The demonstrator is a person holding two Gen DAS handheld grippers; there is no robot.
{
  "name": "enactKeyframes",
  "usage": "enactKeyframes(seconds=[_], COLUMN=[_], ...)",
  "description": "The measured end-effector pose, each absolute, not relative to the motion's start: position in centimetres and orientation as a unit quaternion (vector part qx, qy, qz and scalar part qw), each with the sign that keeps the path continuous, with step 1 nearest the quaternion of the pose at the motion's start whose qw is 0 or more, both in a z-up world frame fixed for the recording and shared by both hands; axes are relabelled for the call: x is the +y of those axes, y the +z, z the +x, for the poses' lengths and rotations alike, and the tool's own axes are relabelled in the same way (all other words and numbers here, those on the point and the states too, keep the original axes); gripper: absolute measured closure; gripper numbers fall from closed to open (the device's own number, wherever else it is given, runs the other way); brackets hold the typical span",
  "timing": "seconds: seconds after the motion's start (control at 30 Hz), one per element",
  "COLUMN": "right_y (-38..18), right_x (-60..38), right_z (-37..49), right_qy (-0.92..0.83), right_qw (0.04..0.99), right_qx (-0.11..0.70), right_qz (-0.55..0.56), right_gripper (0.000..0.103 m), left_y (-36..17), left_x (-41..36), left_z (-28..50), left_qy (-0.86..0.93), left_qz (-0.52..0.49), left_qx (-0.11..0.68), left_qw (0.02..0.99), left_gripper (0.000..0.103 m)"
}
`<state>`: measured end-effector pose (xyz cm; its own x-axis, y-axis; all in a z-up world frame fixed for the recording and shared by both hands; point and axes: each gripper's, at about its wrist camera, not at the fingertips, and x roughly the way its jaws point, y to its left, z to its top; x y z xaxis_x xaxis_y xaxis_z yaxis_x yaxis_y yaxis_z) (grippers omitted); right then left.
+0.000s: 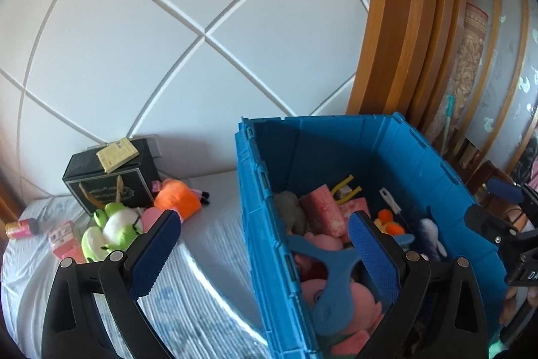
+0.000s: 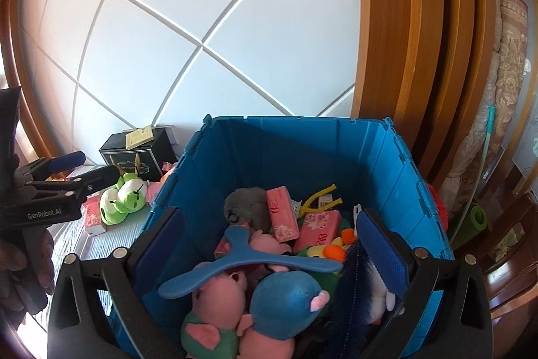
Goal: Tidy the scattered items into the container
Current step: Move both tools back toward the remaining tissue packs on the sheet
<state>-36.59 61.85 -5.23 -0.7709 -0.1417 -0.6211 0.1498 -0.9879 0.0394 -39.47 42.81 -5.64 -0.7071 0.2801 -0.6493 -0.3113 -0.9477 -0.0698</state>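
A blue plastic crate (image 1: 255, 207) (image 2: 396, 170) stands on the bed, holding plush toys, pink packets and a blue three-armed boomerang (image 2: 242, 261) (image 1: 322, 261). My left gripper (image 1: 265, 241) is open and empty, straddling the crate's left wall. My right gripper (image 2: 269, 244) is open and empty, held above the crate's contents. On the bed left of the crate lie a green frog plush (image 1: 111, 231) (image 2: 124, 197), an orange plush (image 1: 178, 199), a pink packet (image 1: 64, 239) (image 2: 94, 217) and a small can (image 1: 22, 227).
A black box (image 1: 114, 177) (image 2: 138, 150) with a yellowish card on top stands against the white padded headboard (image 1: 168, 39). A wooden frame (image 2: 403, 22) and rolled items stand right of the crate. The bed sheet (image 1: 188, 291) is light blue.
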Motion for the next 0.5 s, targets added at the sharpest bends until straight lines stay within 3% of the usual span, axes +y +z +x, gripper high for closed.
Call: enactKeyframes(seconds=[0.5], right_y=[-5.0], right_x=[47.5], right_z=[-34.3], right_qy=[-0.933], right_qw=[0.131], right_qx=[0.028], right_qz=[0.333], right_gripper=[0.000], left_y=[-8.9], left_x=[26.8], left_z=[-38.4], left_qy=[0.927], left_qz=[-0.363], left_qx=[-0.001], left_qw=[0.099], left_gripper=[0.002])
